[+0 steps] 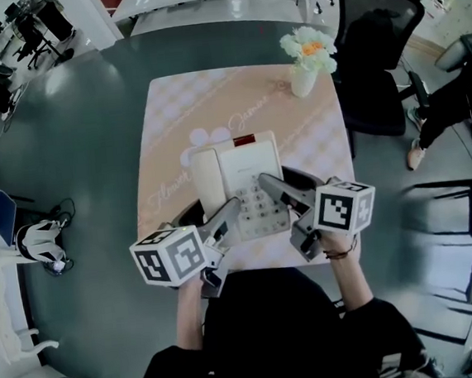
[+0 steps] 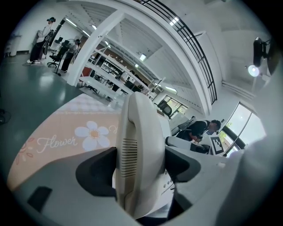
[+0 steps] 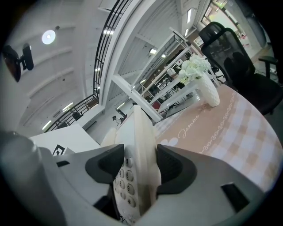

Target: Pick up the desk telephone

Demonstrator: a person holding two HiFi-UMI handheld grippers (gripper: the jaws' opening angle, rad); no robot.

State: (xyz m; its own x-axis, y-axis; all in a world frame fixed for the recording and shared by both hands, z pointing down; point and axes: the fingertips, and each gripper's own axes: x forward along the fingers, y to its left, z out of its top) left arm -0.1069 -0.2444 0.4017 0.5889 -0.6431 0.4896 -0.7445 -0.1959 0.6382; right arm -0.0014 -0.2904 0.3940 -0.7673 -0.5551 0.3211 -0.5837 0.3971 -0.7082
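A cream desk telephone with its handset on the left side hangs above the pink table, gripped from both near corners. My left gripper is shut on the telephone's handset side; both dark pads press against it in the left gripper view. My right gripper is shut on the keypad side, its pads clamping the edge next to the number keys. The phone's near edge is hidden by the grippers in the head view.
A white vase of flowers stands at the table's far right corner. A black office chair sits beside the table on the right, and a person's leg shows further right. White furniture stands at the left.
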